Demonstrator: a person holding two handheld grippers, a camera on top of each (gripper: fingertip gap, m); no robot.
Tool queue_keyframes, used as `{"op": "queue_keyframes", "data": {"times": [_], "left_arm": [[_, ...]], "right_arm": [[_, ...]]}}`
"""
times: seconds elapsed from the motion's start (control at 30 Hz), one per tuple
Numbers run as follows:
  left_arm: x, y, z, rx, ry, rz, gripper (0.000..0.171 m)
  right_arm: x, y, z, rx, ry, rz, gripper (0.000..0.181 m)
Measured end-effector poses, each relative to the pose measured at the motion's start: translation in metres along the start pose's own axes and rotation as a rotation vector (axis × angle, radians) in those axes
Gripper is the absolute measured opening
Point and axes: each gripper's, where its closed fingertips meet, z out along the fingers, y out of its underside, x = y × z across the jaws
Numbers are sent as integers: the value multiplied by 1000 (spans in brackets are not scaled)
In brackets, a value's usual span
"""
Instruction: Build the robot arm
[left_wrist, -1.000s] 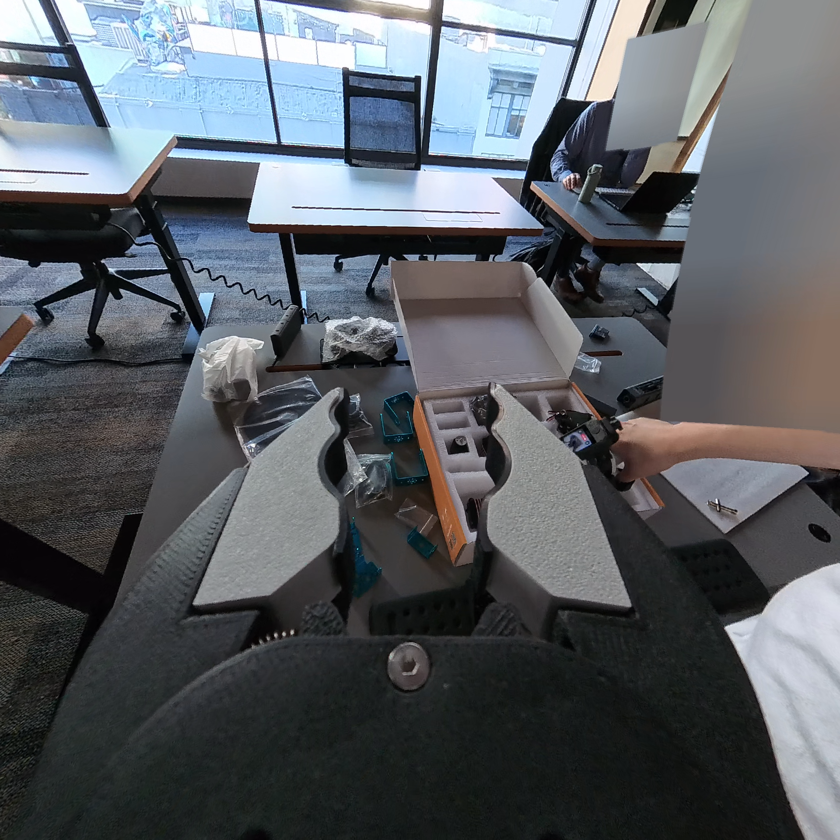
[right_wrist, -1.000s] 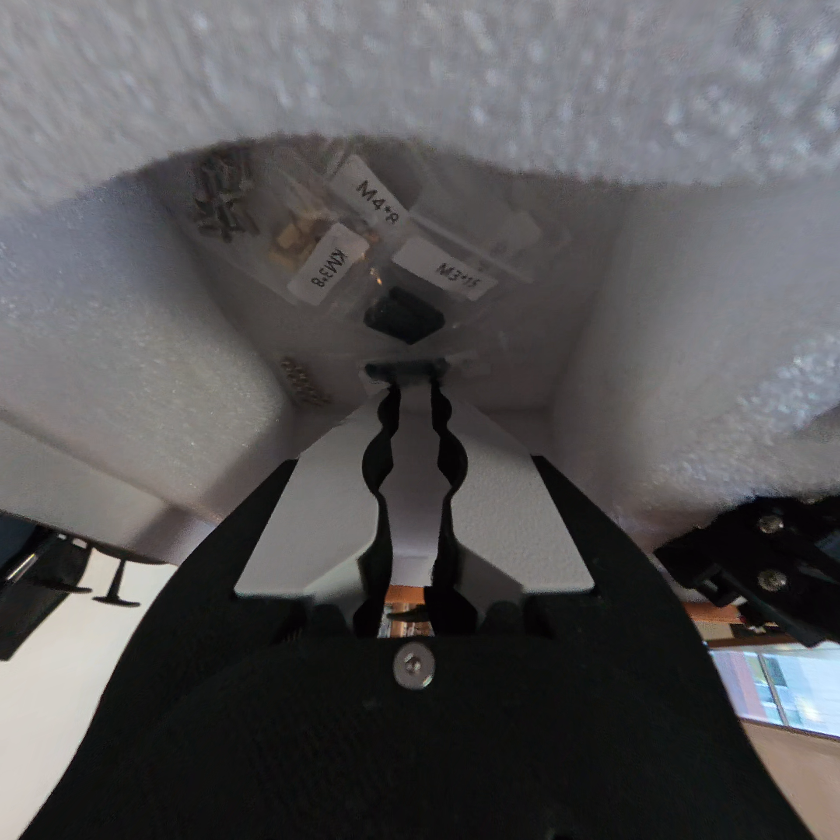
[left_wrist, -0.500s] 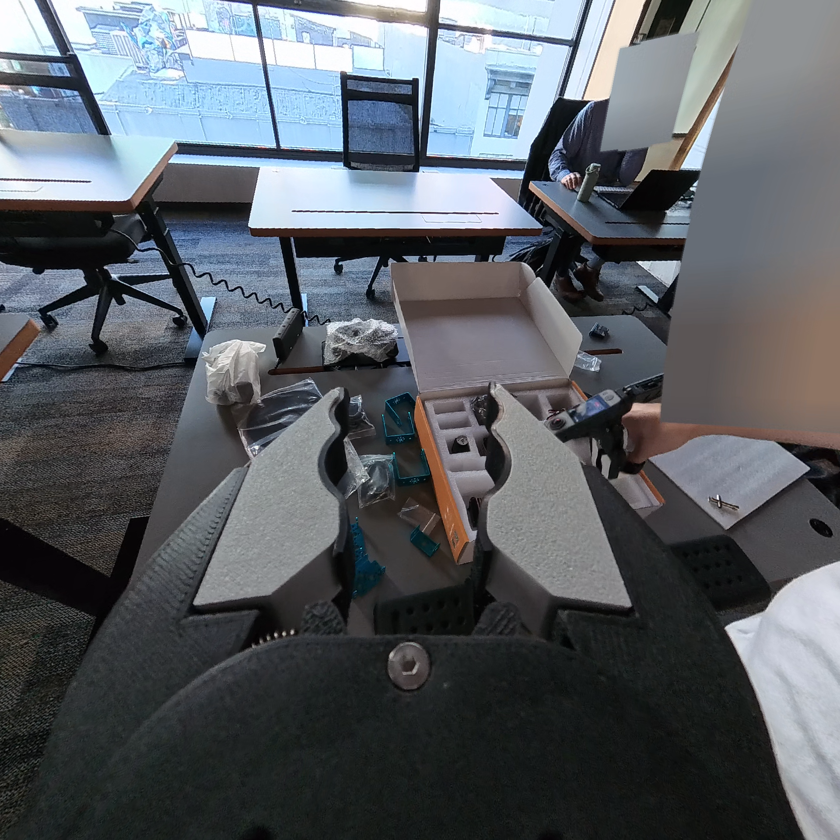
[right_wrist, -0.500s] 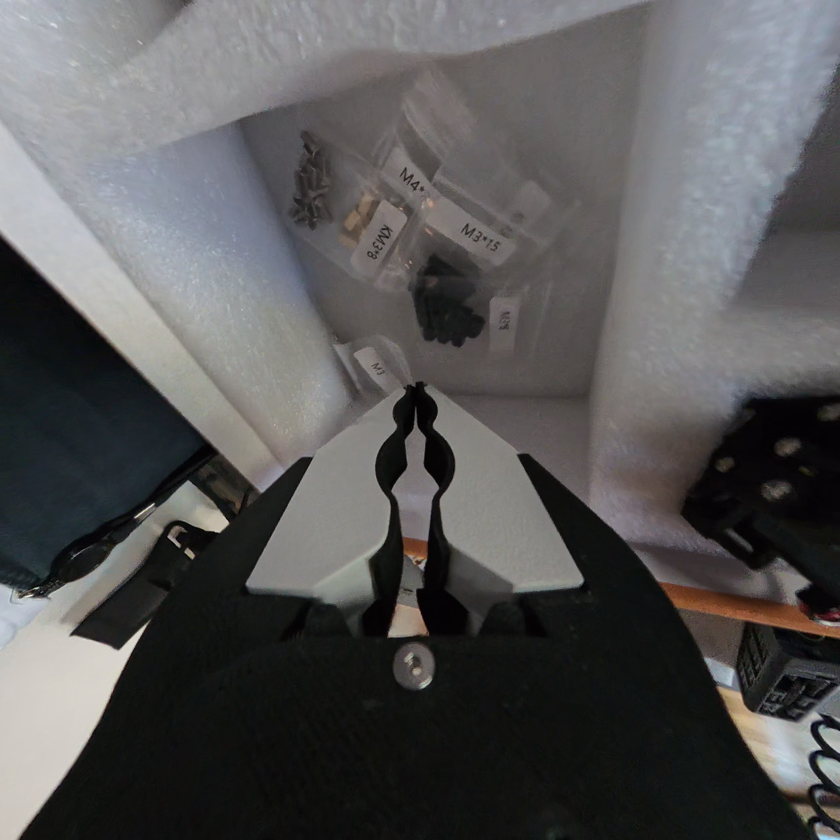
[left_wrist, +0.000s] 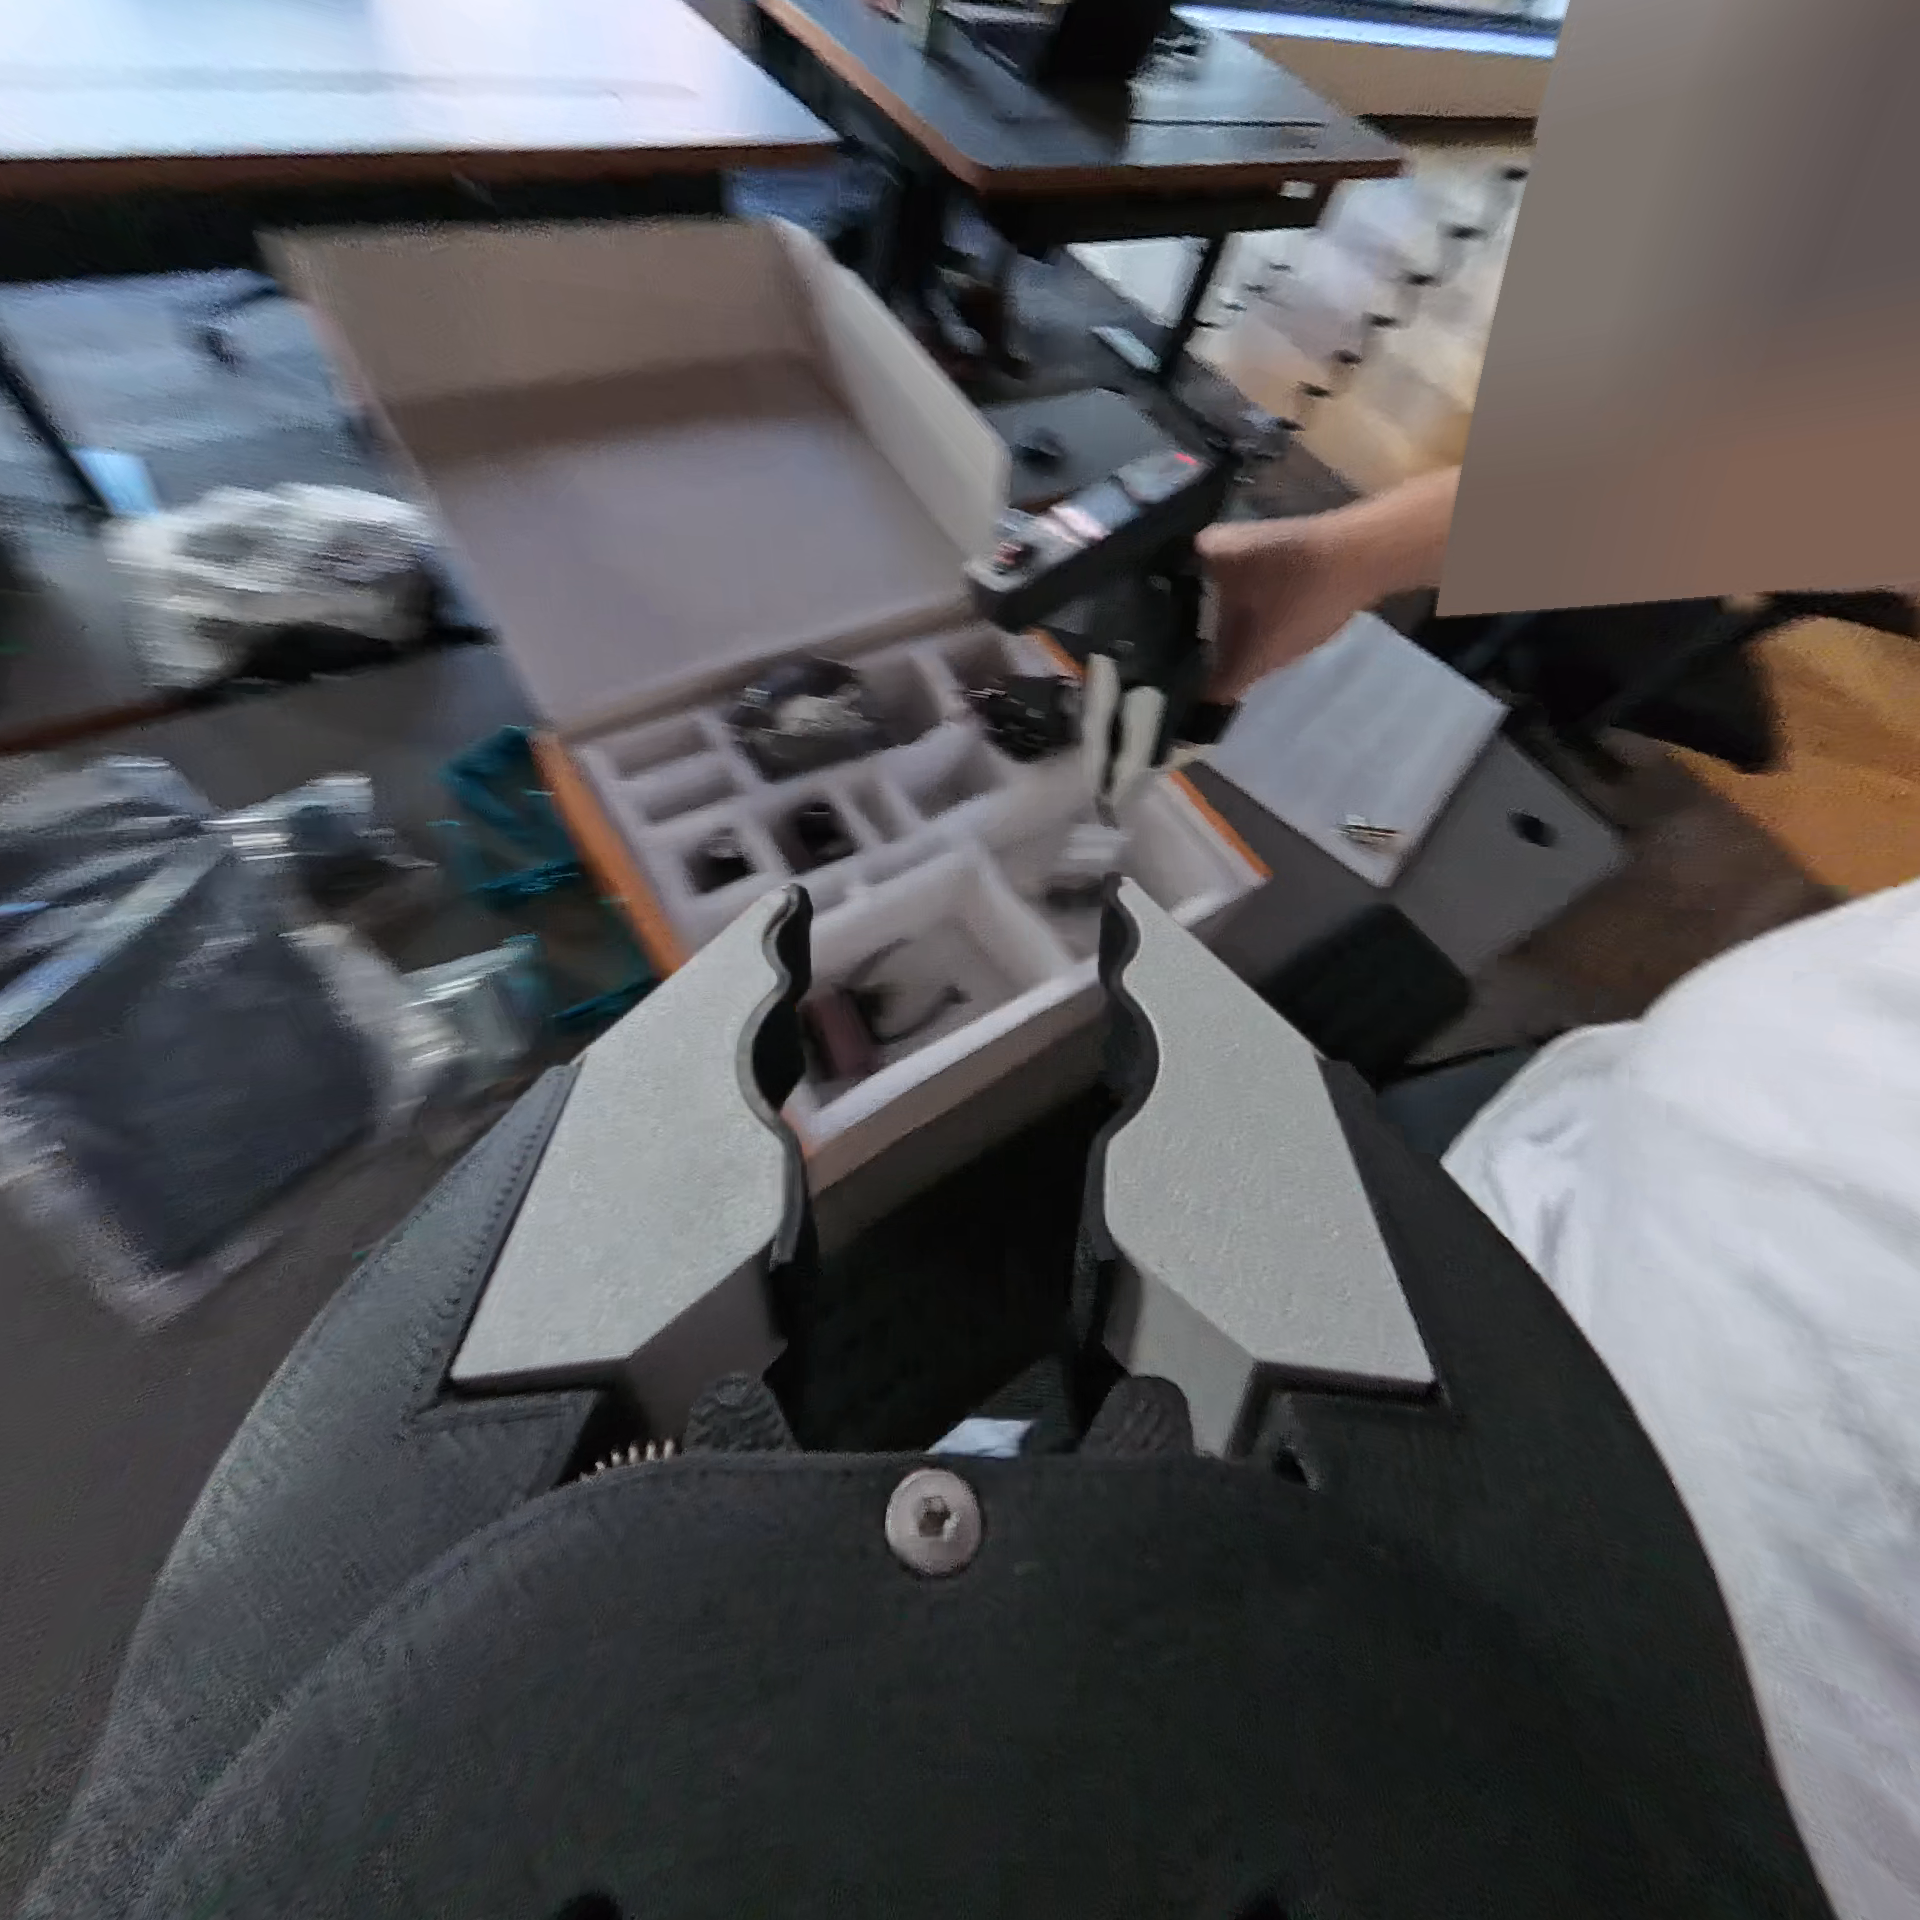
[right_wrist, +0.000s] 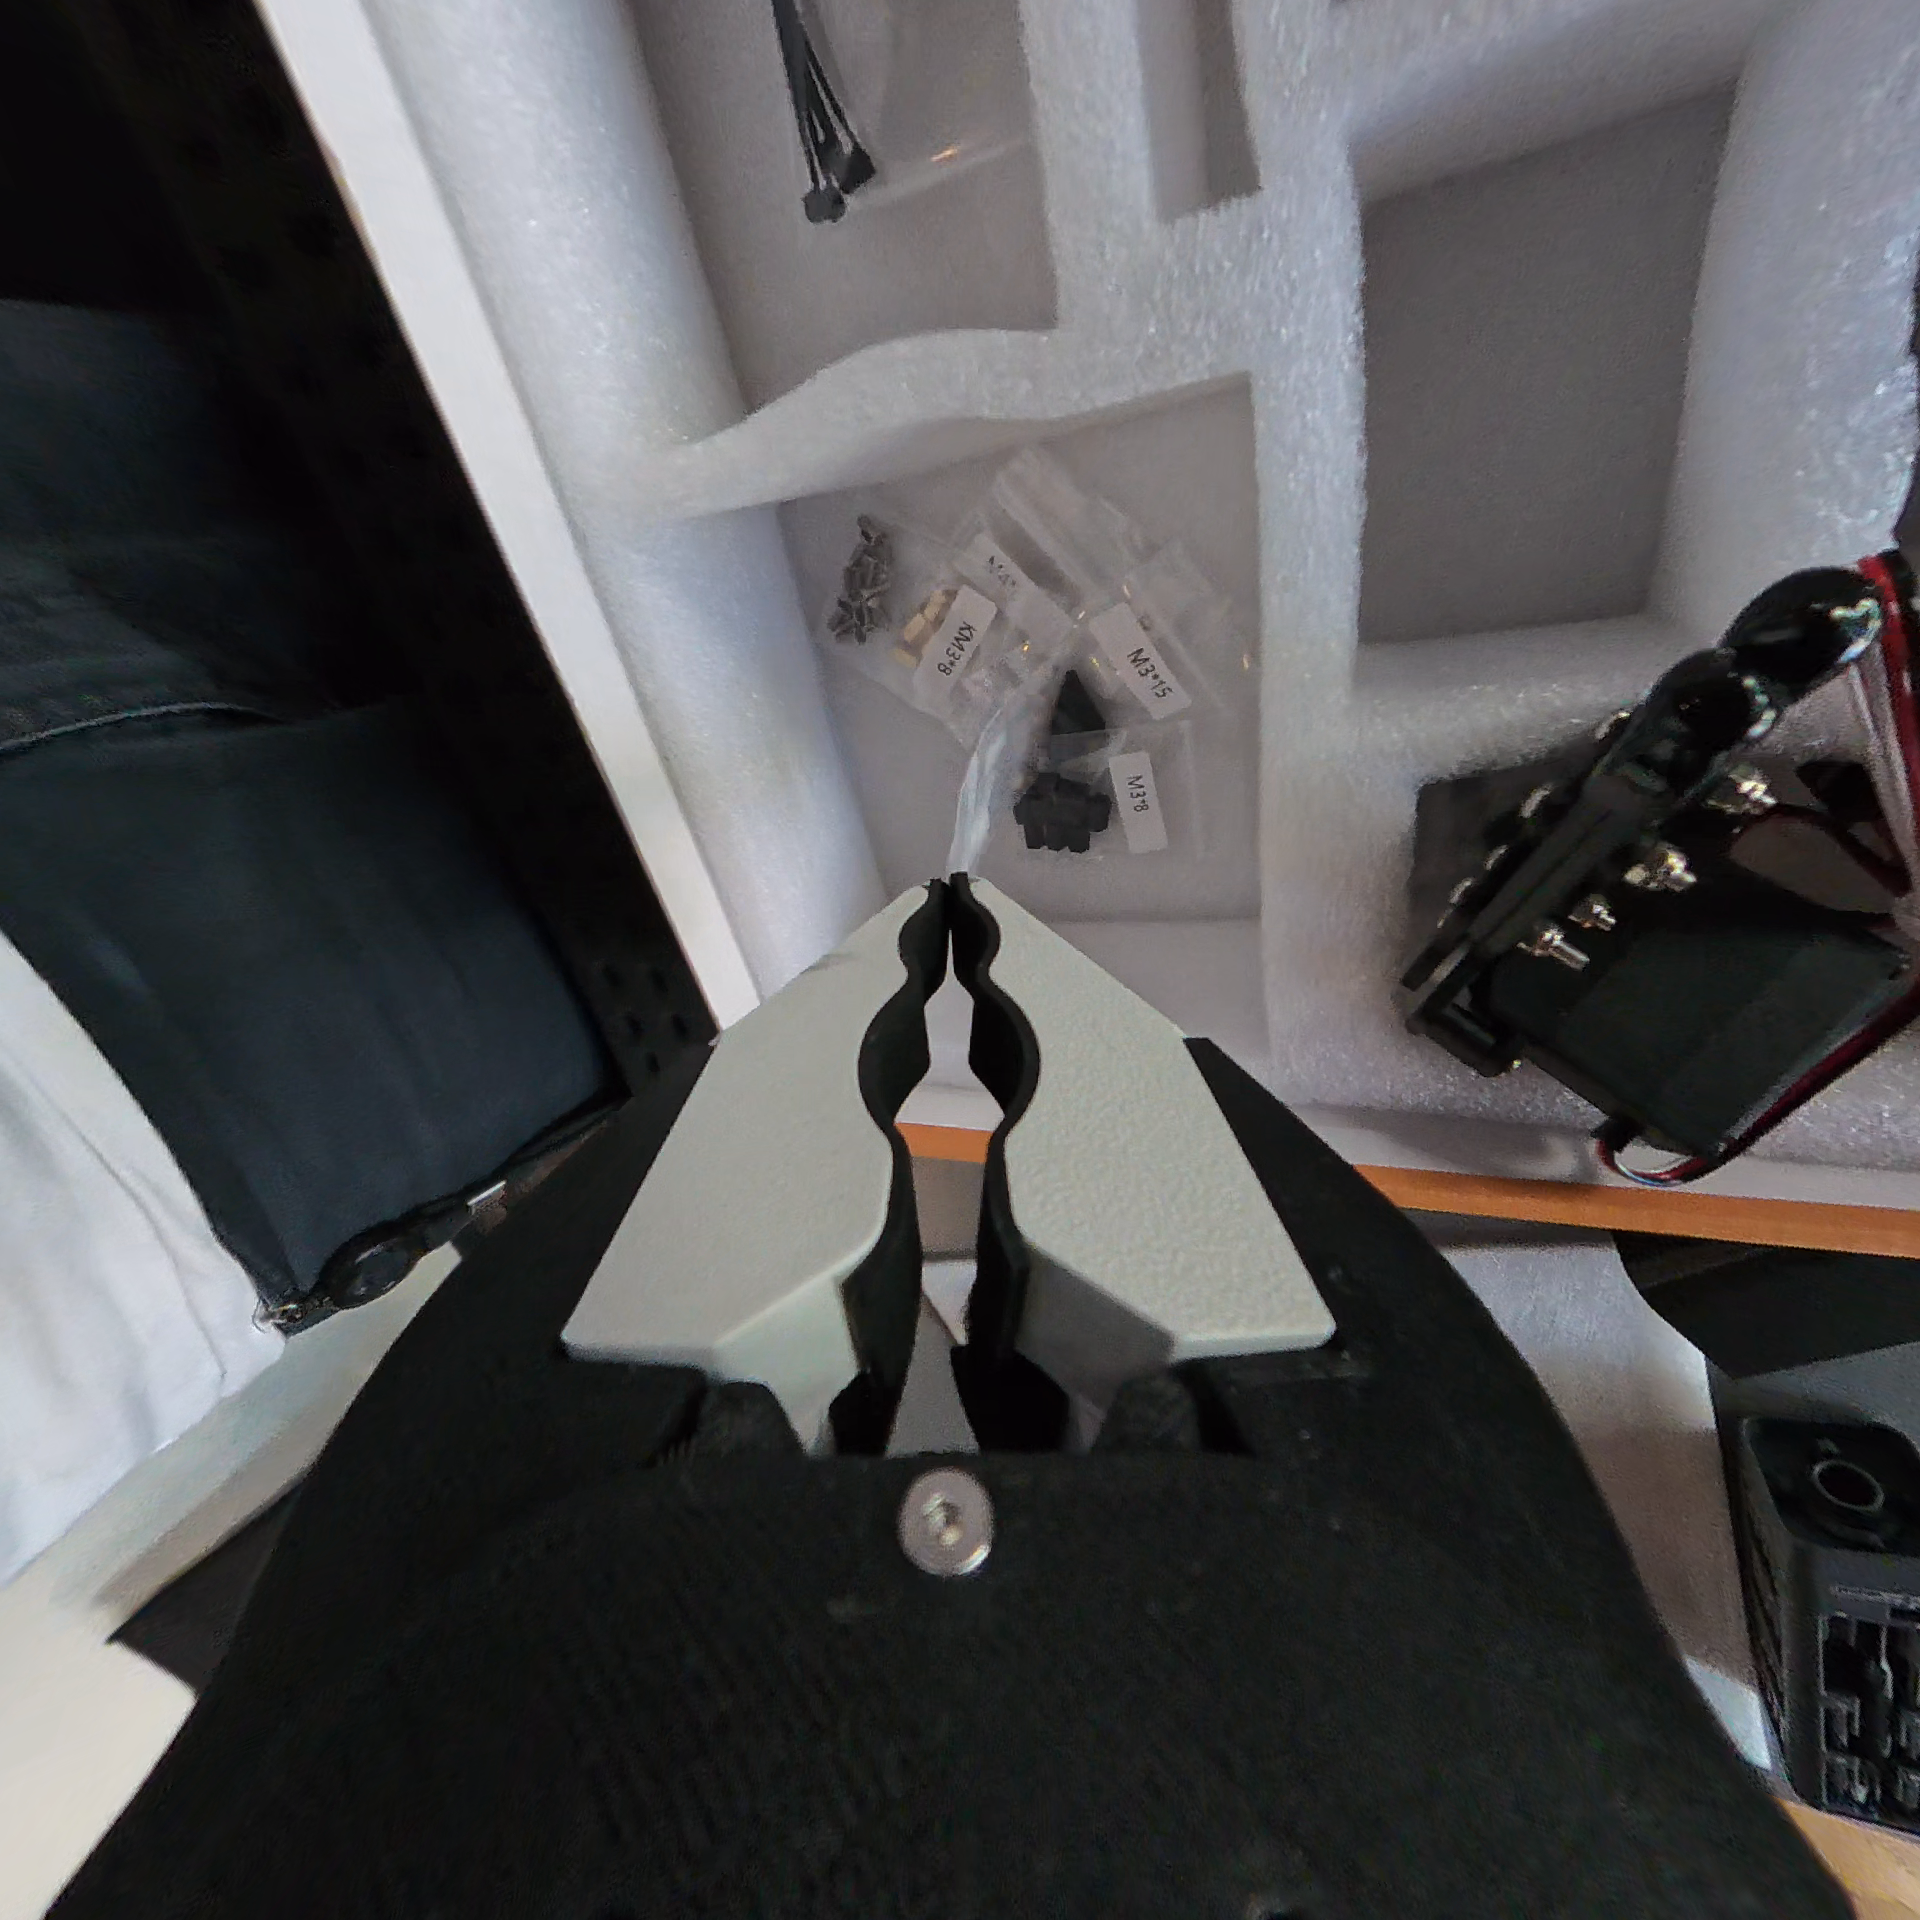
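Observation:
An open cardboard box (left_wrist: 665, 520) with a white foam insert (right_wrist: 1299, 520) lies on the dark table. My right gripper (right_wrist: 951, 883) is shut on a corner of a clear plastic bag (right_wrist: 1039, 675) that holds small packets of screws and black parts. The bag hangs over a foam compartment. In the left wrist view the right gripper (left_wrist: 1117, 727) shows above the box with the bag (left_wrist: 1086, 842) dangling below it. My left gripper (left_wrist: 951, 914) is open and empty, hovering over the near corner of the box.
A black servo assembly with red wires (right_wrist: 1662, 935) sits in the foam to the right. Teal parts (left_wrist: 499, 790) and plastic bags (left_wrist: 156, 883) lie left of the box. A white sheet (left_wrist: 1361, 717) lies to the right. A black device (right_wrist: 1829, 1538) stands beside the box. Some 35 cm of space lies between my two pairs of fingers.
My right gripper has closed on the bag corner and pulled back from the compartment, lifting the bag. My left gripper has swung right and closer to the box; its view is blurred.

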Motion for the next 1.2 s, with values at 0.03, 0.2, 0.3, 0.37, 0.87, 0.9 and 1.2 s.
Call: {"op": "queue_keyframes", "data": {"times": [0.03,0.2,0.3,0.37,0.87,0.9,1.2], "left_arm": [[10,10,30,-15,78,-13,52],[56,68,163,-201,406,76,44],[76,90,212,-274,496,146,43],[86,96,233,-297,538,145,42],[120,62,249,-260,667,14,0],[116,54,244,-247,660,-33,0],[90,-58,139,12,747,-281,0]], "right_arm": [[-1,1,0,-1,-1,-5,0],[-11,7,4,2,12,-50,0],[-23,12,-1,35,6,-62,0],[-30,15,-8,66,5,-62,0],[-49,18,-91,314,108,-119,0],[-47,13,-102,390,134,-110,7],[-102,-43,-199,1192,-364,109,41]]}}
